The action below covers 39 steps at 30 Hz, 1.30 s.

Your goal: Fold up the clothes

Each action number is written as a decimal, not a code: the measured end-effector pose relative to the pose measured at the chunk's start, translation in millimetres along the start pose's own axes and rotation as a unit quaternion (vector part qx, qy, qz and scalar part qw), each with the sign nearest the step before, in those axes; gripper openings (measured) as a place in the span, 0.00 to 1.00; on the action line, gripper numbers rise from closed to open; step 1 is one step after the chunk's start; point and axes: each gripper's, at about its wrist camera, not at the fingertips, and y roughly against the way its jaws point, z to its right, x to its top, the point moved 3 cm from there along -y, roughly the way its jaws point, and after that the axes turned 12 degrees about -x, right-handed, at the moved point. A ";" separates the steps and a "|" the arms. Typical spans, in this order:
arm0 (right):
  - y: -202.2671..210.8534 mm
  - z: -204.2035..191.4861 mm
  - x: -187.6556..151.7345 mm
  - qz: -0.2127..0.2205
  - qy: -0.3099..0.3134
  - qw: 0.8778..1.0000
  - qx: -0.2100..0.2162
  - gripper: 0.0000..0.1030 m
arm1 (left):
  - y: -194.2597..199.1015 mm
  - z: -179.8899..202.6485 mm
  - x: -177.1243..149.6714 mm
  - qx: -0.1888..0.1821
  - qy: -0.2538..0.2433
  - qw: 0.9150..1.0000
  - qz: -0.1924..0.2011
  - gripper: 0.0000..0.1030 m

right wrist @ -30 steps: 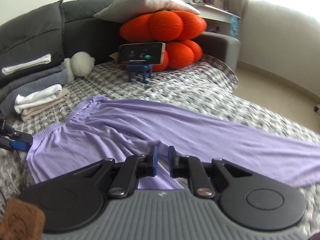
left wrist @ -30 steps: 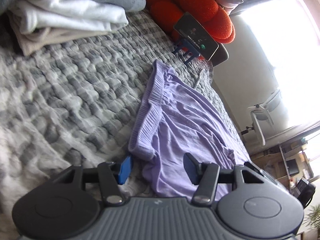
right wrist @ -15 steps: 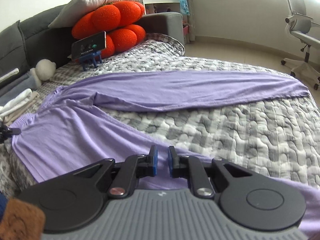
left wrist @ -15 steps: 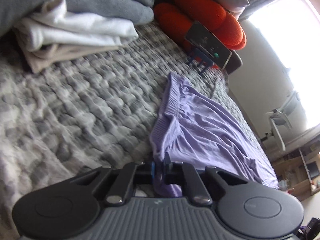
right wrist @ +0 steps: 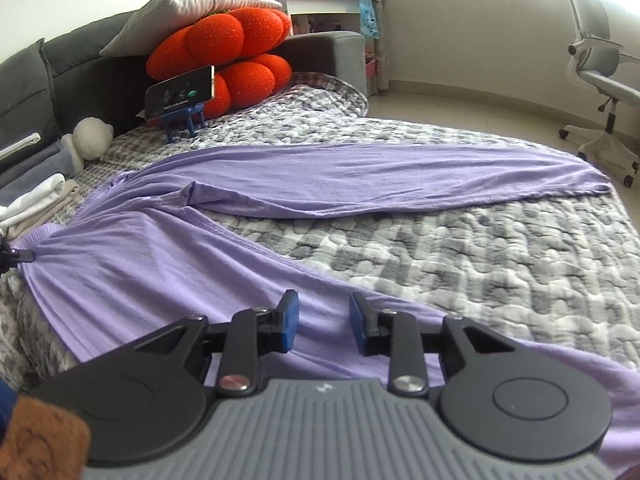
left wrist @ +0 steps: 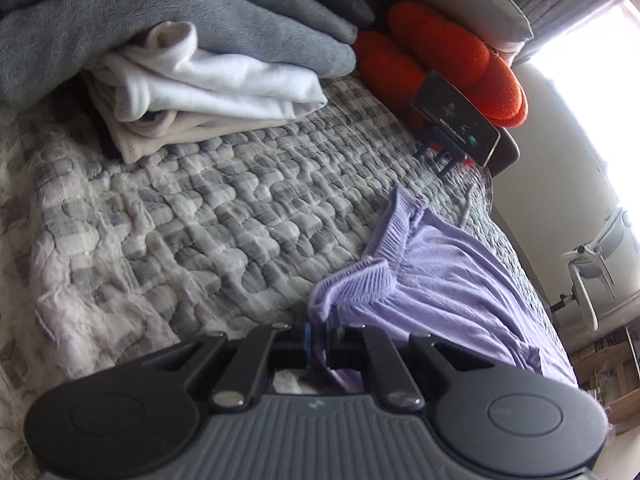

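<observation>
- Left wrist view: left gripper [left wrist: 318,332], jaws pinching the near waistband corner of the lilac trousers [left wrist: 452,292], which are lying on the grey quilted bed [left wrist: 192,216], right of the folded clothes pile [left wrist: 188,68].
- Right wrist view: right gripper [right wrist: 323,322], jaws opening, narrow gap, pads hovering over the near trouser leg [right wrist: 168,272]; the far leg is stretching rightward.

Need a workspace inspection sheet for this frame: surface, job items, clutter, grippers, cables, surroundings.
Surface: grey checked quilt on a bed.
Job's things: purple trousers spread flat, legs apart.
Clutter: folded clothes stack, orange cushion, phone on blue stand, white plush.
Grippers: left gripper shut on the trousers' waistband; right gripper opening over the near leg, pads clear of it.
Cables: nothing seen.
Surroundings: office chair, wall, window light.
</observation>
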 end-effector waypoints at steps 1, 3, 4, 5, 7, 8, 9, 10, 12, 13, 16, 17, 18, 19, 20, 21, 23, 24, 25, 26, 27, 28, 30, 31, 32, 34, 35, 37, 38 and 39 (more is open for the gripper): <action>4.2 5.7 -1.2 0.001 -0.002 1.000 -0.006 0.31 | 0.8 -1.6 0.8 -0.002 0.003 1.000 0.001 0.06; 14.2 19.5 -4.5 0.005 -0.007 1.000 -0.019 0.32 | 1.5 -2.9 0.5 -0.008 0.005 1.000 0.000 0.06; 20.1 27.7 -6.7 0.007 -0.010 1.000 -0.026 0.34 | 1.4 -2.6 -0.3 -0.009 0.003 1.000 -0.003 0.06; 28.6 41.8 -10.5 0.008 -0.023 0.999 -0.040 0.36 | 1.3 -1.9 -1.3 -0.010 -0.002 1.000 -0.003 0.06; 44.4 69.7 -17.6 0.008 -0.051 0.996 -0.069 0.38 | 1.2 0.1 -3.6 -0.009 -0.014 1.000 -0.003 0.06; 54.1 87.5 -23.0 0.006 -0.068 0.993 -0.091 0.38 | 1.1 -0.2 -3.8 -0.010 -0.013 1.000 -0.002 0.06; 63.0 104.2 -28.8 0.001 -0.085 0.990 -0.116 0.38 | 1.1 -1.1 -3.5 -0.012 -0.010 1.000 -0.001 0.06; 72.0 120.8 -34.7 -0.003 -0.101 0.985 -0.140 0.38 | 1.0 -1.9 -3.0 -0.015 -0.006 1.000 -0.001 0.06; 90.8 158.0 -48.0 -0.013 -0.152 0.971 -0.186 0.38 | 0.9 -1.5 -2.2 -0.019 -0.005 1.000 0.000 0.06; 100.7 178.7 -55.6 -0.019 -0.188 0.960 -0.206 0.38 | 1.1 -0.6 -2.0 -0.021 -0.007 1.000 0.001 0.06; 119.1 230.7 -84.5 -0.033 -0.321 0.923 -0.211 0.38 | 2.3 2.5 -1.6 -0.022 -0.013 1.000 0.004 0.06; 118.7 240.3 -93.1 -0.039 -0.353 0.912 -0.204 0.38 | 2.6 2.6 -1.1 -0.023 -0.010 1.000 0.004 0.06; 118.1 249.6 -101.6 -0.046 -0.384 0.901 -0.197 0.38 | 2.7 2.8 -0.5 -0.022 -0.009 1.000 0.004 0.06; 116.2 255.4 -107.9 -0.050 -0.405 0.893 -0.190 0.38 | 2.7 3.2 0.1 -0.021 -0.009 1.000 0.004 0.06; 113.7 258.4 -112.0 -0.050 -0.423 0.886 -0.182 0.38 | 2.8 4.3 0.7 -0.020 -0.010 1.000 0.003 0.06; 110.5 261.9 -115.8 -0.047 -0.444 0.879 -0.168 0.38 | 2.8 5.7 1.4 -0.019 -0.012 1.000 0.003 0.06; 102.3 268.6 -121.4 -0.046 -0.486 0.862 -0.137 0.38 | 2.9 9.3 2.8 -0.016 -0.018 1.000 0.003 0.06; 98.1 271.7 -123.7 -0.046 -0.504 0.853 -0.124 0.38 | 3.1 11.2 3.4 -0.015 -0.021 1.000 0.003 0.06; 95.3 273.8 -124.4 -0.045 -0.516 0.848 -0.115 0.38 | 3.4 13.0 3.8 -0.014 -0.024 1.000 0.003 0.06; 94.1 274.6 -121.7 -0.042 -0.518 0.847 -0.108 0.38 | 3.6 14.5 4.2 -0.012 -0.027 1.000 0.003 0.06; 92.9 275.3 -119.0 -0.038 -0.520 0.847 -0.102 0.35 | 3.9 15.8 4.5 -0.011 -0.030 0.999 0.003 0.06; 91.8 276.1 -116.2 -0.035 -0.521 0.847 -0.095 0.17 | 3.9 17.1 4.9 -0.009 -0.033 0.999 0.003 0.06; 95.5 275.1 -109.5 -0.034 -0.504 0.855 -0.114 0.05 | 4.2 19.4 5.8 -0.009 -0.037 0.999 0.004 0.06; 100.8 276.1 -104.7 -0.031 -0.498 0.858 -0.121 0.05 | 4.6 20.5 6.2 -0.010 -0.039 0.999 0.005 0.06; 104.4 275.3 -102.3 -0.029 -0.497 0.859 -0.124 0.05 | 5.0 21.7 6.6 -0.011 -0.041 0.999 0.005 0.06; 113.9 272.9 -97.0 -0.018 -0.487 0.863 -0.136 0.04 | 5.6 23.0 7.7 -0.012 -0.044 0.999 0.005 0.06; 117.7 271.3 -94.1 -0.011 -0.479 0.866 -0.146 0.04 | 5.7 22.8 8.4 -0.013 -0.044 0.999 0.005 0.06; 123.7 268.1 -89.0 0.002 -0.461 0.873 -0.159 0.04 | 6.1 22.5 9.1 -0.015 -0.044 0.999 0.005 0.06; 125.9 266.6 -86.8 0.009 -0.451 0.878 -0.163 0.04 | 6.2 23.0 9.0 -0.017 -0.045 0.999 0.004 0.06; 126.6 264.9 -85.1 0.011 -0.441 0.883 -0.161 0.04 | 6.3 23.5 8.8 -0.019 -0.047 0.999 0.004 0.06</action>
